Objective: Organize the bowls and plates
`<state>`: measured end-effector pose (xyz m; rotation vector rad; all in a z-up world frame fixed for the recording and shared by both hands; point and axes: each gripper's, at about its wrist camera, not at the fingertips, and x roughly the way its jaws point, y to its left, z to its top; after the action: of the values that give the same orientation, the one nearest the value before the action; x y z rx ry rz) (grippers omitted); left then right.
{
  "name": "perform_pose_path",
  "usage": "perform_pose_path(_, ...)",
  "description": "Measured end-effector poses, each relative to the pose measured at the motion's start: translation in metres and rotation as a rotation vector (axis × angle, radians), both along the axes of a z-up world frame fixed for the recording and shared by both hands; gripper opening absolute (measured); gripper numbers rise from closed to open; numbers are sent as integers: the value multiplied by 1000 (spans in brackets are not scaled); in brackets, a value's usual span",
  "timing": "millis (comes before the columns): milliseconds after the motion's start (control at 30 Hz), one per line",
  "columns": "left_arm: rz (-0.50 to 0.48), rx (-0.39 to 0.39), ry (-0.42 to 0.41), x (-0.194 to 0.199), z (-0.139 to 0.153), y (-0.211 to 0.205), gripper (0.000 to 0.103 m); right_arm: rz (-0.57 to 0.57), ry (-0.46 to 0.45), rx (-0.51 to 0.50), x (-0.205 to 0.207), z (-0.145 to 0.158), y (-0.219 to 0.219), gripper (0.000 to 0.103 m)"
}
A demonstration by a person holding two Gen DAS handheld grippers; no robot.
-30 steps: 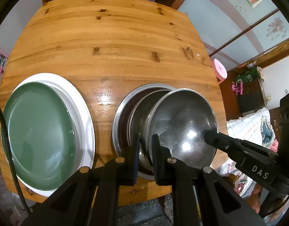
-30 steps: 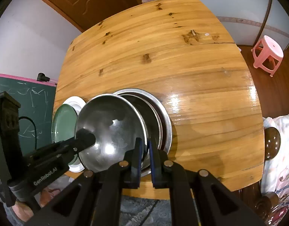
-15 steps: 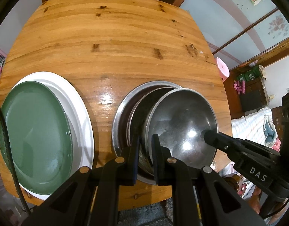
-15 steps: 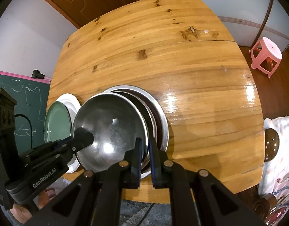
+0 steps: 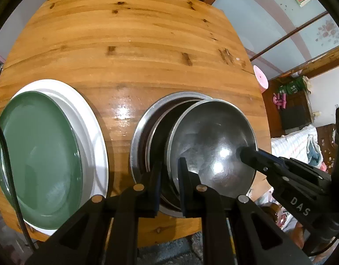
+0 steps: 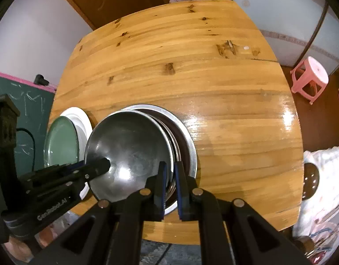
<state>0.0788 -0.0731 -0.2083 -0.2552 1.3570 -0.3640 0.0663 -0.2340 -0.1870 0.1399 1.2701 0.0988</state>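
Steel bowl [image 5: 210, 142] barely shifted since earlier frames, tilted over nested steel bowls [image 5: 147, 132] on wooden table [image 5: 129, 44]. My left gripper [image 5: 170, 172] and right gripper [image 6: 170, 174] both pinch its rim. Green plate [image 5: 36, 150] on white plate [image 5: 89, 119], just beside.

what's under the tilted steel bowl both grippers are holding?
Under the tilted steel bowl sit a smaller nested steel bowl and a wide steel basin on the wooden table. Their bottoms are covered.

Glossy pine table [image 6: 213, 101], pink plastic stool [image 6: 309, 78] on dark floor, green chalkboard [image 6: 25, 114] against white wall.
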Motion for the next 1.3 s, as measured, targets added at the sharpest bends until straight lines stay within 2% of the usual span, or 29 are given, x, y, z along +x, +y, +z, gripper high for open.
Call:
perform_pose_path(67,1,-12,7,-1,0,1,16,12,-4,-25,0,0,3,8)
perform_pose_path(133,1,-14,4,-1,2,3,18,20,-4,-36,1,0,4,8)
perform_pose_path(200,-1,-7,-15,-3,5,4,19,28,-4,-48,2,-1,4,8)
perform_pose_path(400,-9,2,-74,-5,18,4,34,32,-20,-65,2,0,7,8)
perform_pose_path(533,-5,35,-113,-5,24,5,54,39,-30,-90,2,3,9,8)
perform_pose_path(800,-1,19,-132,-4,33,12,57,24,-55,-91,0,12,5,8)
perform_pose_path(933,4,23,-166,-7,42,16,66,21,-90,-74,-4,22,3,8)
perform_pose_path(1100,13,31,-210,-14,58,23,68,25,-134,-53,-10,38,1,8)
perform_pose_path(1167,17,26,-222,-16,63,25,71,29,-154,-47,-14,44,1,17)
perform_pose_path(1233,24,10,-234,-18,67,28,79,34,-184,-47,-19,51,2,41)
perform_pose_path(1300,33,-19,-250,-20,72,32,83,31,-218,-54,-24,58,3,46)
